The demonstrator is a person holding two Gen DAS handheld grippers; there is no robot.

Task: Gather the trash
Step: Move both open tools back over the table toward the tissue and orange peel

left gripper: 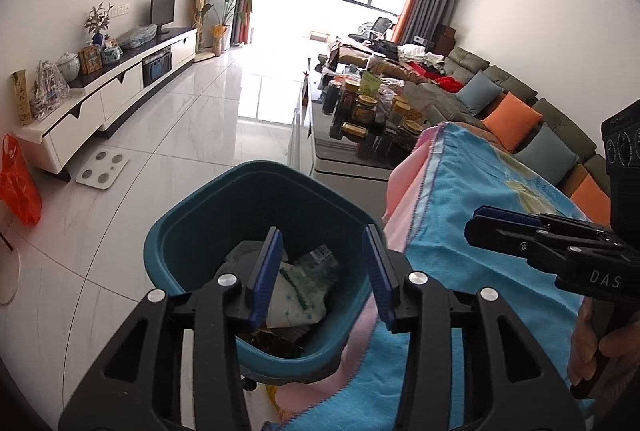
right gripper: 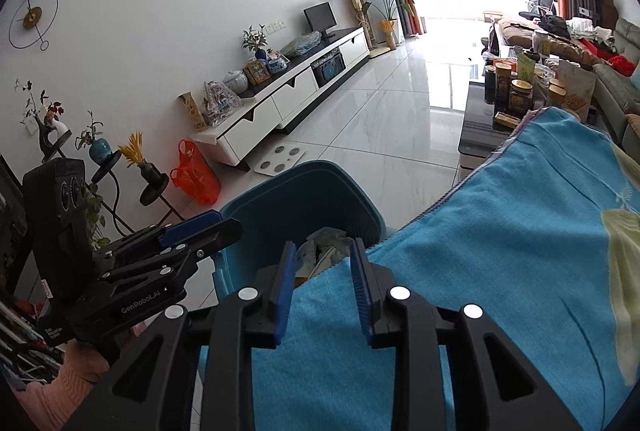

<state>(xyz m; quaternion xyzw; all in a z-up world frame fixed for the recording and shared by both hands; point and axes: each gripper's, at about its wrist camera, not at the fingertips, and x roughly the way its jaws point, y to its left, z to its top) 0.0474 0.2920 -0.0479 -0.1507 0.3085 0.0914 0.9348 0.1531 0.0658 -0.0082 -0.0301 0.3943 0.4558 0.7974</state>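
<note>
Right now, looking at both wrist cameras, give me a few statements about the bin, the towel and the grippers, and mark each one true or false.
1. The teal trash bin already holds wrappers. True.
2. The left gripper grips a wrapper. False: its jaws stand apart, nothing between the pads.
3. A blue towel lies right beside the bin. True.
4. The right gripper is clamped on the towel. False: its jaws are open above it.
5. An orange plastic bag sits inside the bin. False: it sits on the floor by the TV cabinet.
</note>
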